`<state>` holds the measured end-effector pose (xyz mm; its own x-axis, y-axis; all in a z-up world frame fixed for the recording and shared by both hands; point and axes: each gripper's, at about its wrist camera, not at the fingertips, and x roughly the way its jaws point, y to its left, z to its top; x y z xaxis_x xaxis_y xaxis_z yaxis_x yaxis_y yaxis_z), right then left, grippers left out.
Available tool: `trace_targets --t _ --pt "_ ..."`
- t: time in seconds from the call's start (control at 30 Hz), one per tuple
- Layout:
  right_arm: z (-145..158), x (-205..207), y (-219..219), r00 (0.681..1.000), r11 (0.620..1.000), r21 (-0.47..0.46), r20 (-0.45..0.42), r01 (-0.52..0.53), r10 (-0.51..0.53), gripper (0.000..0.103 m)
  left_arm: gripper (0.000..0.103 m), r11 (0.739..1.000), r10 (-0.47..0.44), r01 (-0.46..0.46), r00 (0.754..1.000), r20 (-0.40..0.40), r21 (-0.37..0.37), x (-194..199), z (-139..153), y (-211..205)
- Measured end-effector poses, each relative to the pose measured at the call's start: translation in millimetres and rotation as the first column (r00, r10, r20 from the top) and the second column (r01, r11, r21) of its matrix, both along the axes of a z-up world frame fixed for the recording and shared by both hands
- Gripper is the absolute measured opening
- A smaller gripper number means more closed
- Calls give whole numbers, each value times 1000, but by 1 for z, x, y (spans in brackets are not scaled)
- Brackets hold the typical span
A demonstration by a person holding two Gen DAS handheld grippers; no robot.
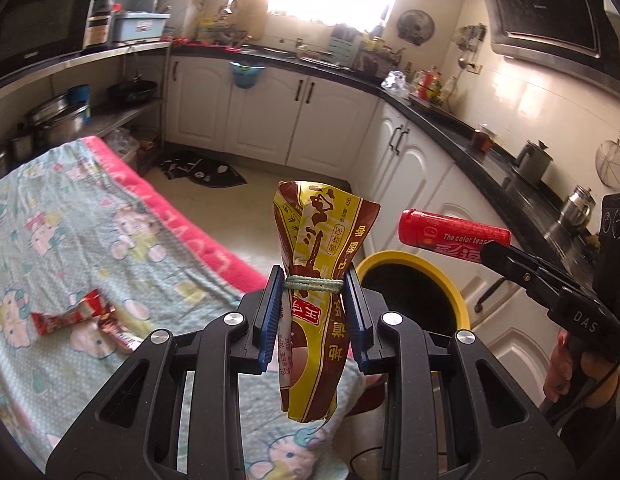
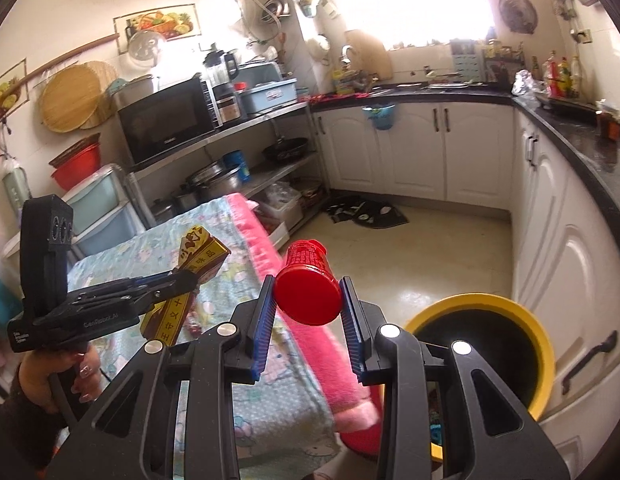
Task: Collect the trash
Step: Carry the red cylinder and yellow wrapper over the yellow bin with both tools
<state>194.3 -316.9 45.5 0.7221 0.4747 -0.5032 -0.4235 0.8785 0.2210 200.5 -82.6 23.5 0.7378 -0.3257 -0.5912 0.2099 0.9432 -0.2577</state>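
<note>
My left gripper (image 1: pixel 314 284) is shut on a yellow and brown snack wrapper (image 1: pixel 317 264), held upright in the air beside the table edge; it also shows in the right wrist view (image 2: pixel 198 256). My right gripper (image 2: pixel 308 296) is shut on a red plastic canister (image 2: pixel 308 284), held above the floor left of the bin; the canister shows in the left wrist view (image 1: pixel 449 232). A yellow-rimmed black trash bin (image 1: pixel 413 292) stands on the floor below and between both grippers, also in the right wrist view (image 2: pixel 485 344). A red crumpled wrapper (image 1: pixel 82 316) lies on the table.
The table carries a Hello Kitty cloth with a pink edge (image 1: pixel 182 220). White cabinets (image 1: pixel 405 160) under a black counter run along the right and back. A metal shelf with pots (image 2: pixel 230 176) stands on the left. A dark mat (image 1: pixel 202 168) lies on the floor.
</note>
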Motion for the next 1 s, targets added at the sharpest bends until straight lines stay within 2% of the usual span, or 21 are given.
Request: trace_targets --t 0.33,0.43,0.8,1.0 --pt "-2 -8 -47 988 988 -13 19 151 -151 30 23 993 -114 114 993 3 16 14 -3 -54" --pt "-5 -10 -56 978 977 -44 27 206 -205 30 23 990 -141 141 990 -3 20 19 -7 -66" --pt "-34 -9 -74 939 930 -138 13 341 -342 30 23 968 -244 245 969 -32 58 37 -28 -111" --pt "-59 -4 -82 922 913 -162 -33 375 -385 30 23 952 -289 294 955 -60 82 49 -44 -137"
